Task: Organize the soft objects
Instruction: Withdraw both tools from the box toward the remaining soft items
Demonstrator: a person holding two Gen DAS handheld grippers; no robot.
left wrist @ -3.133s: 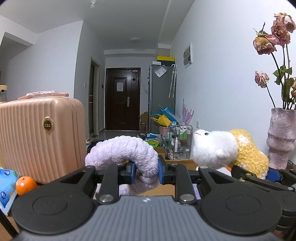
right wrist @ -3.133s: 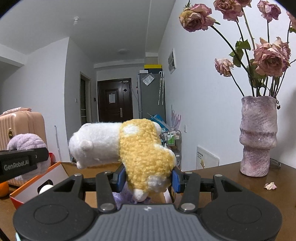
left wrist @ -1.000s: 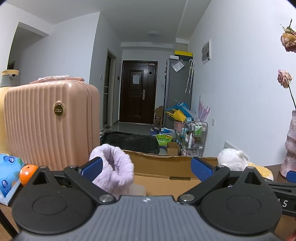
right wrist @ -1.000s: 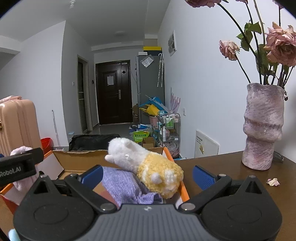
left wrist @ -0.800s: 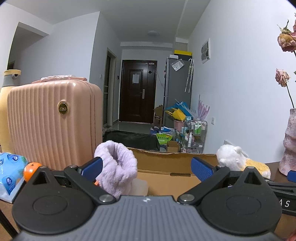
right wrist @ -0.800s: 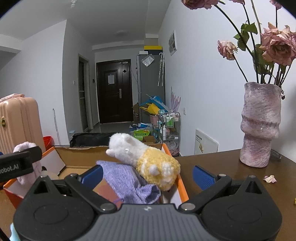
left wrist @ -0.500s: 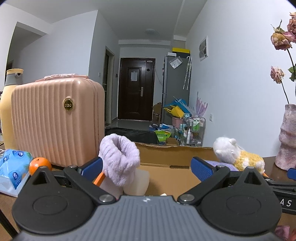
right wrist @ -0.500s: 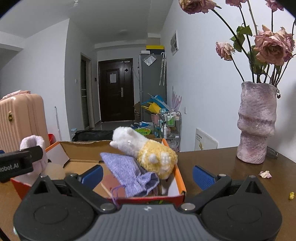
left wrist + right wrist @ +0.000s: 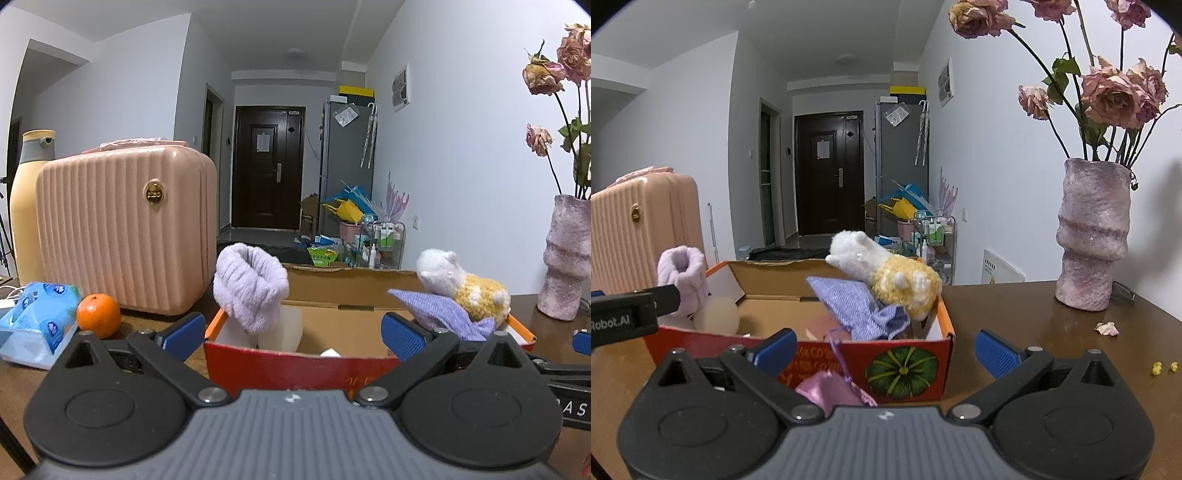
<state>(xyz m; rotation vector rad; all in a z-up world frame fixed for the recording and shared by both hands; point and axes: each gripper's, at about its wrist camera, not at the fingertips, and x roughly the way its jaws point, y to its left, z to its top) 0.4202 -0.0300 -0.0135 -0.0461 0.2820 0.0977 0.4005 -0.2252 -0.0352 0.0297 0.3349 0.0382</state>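
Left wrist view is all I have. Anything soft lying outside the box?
Observer: Yes. A pink satin pouch lies on the table in front of the box, just ahead of the right claw.
Operator: Right claw holding anything?
Observer: No. It is open and empty, with the pouch low between its fingers.
Operator: Any debris on the table to the right of the box?
Observer: A fallen petal lies near the vase, and small yellow crumbs lie nearer the claw.
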